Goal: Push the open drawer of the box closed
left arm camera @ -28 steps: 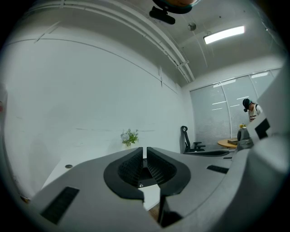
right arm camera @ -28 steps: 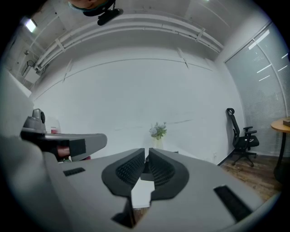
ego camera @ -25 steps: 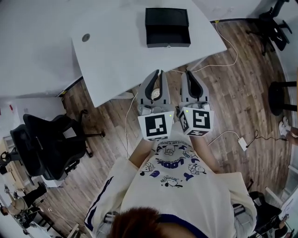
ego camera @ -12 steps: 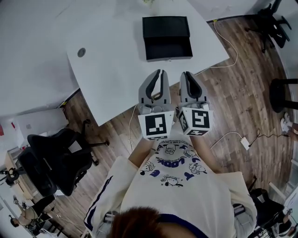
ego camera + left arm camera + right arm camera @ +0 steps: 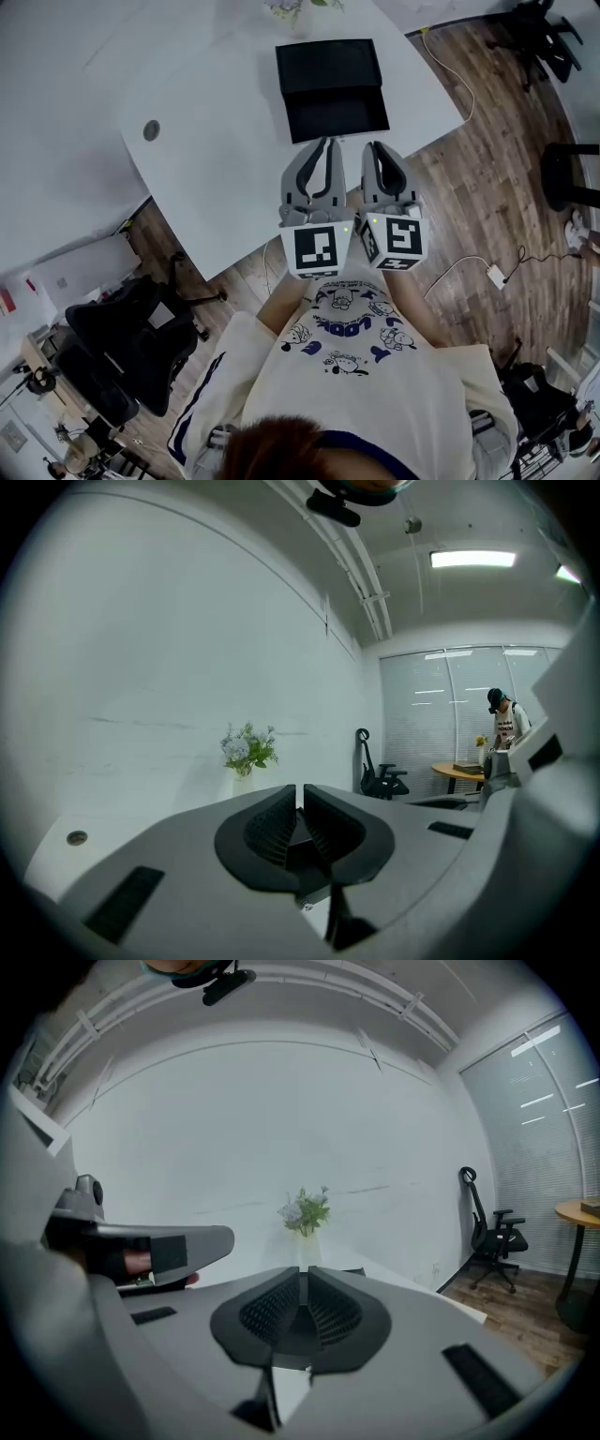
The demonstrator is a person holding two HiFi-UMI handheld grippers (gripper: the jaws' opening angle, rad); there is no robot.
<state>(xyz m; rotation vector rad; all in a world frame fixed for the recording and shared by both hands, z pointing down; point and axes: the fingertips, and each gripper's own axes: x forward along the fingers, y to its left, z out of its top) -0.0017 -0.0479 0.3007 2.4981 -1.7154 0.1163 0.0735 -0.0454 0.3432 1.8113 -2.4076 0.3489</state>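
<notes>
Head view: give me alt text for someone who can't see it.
From above, a person holds the left gripper and right gripper, both shut and empty, side by side, pointing at a black box whose drawer stands open toward them on a white table.

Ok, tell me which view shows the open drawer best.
The head view: from above, the drawer lies pulled out of the black box. Both gripper views aim above it at the flowers; neither shows the drawer clearly.
</notes>
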